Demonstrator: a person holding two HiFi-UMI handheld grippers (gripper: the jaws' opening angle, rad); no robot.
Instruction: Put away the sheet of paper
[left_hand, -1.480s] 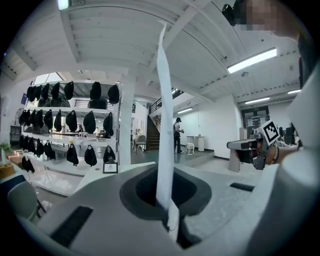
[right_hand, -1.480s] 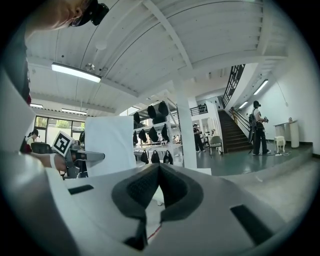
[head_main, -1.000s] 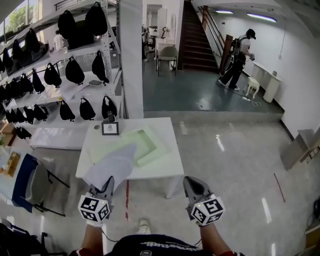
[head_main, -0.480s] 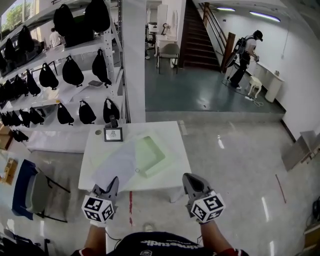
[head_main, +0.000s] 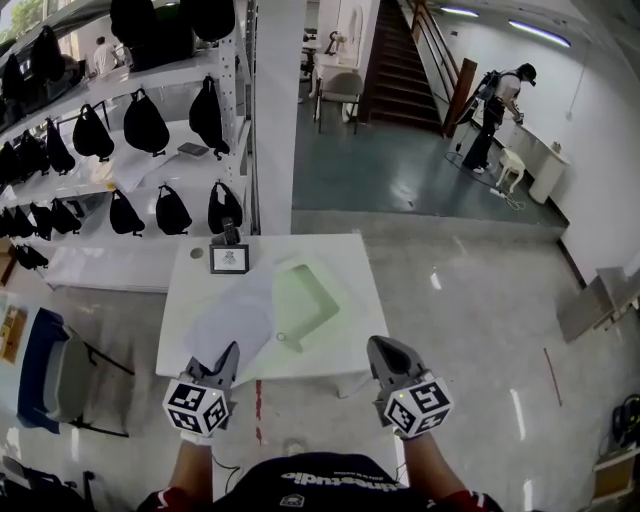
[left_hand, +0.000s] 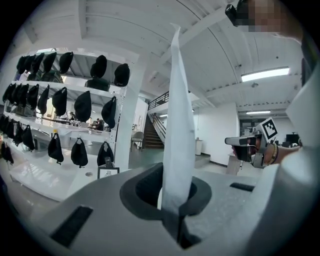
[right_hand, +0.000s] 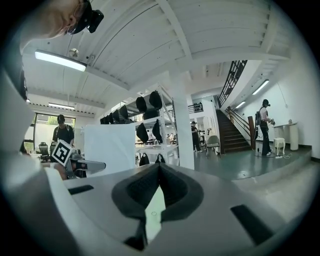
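Note:
My left gripper is shut on the near edge of a white sheet of paper. The sheet slopes forward over the left half of the white table. In the left gripper view the sheet stands edge-on, pinched between the jaws of that gripper. A pale green folder lies on the table's middle, to the right of the sheet. My right gripper hovers at the table's near right edge, shut and holding nothing. In the right gripper view a sliver of the folder shows through the slit of that gripper.
A small framed card stands at the table's far left. Beyond it are shelves of black bags and a white pillar. A chair stands left of the table. A person works far off by the stairs.
The view has shifted so the table sits nearer and more centred. The sheet stays in the left gripper and now reaches further over the table. Both grippers keep their places in the view.

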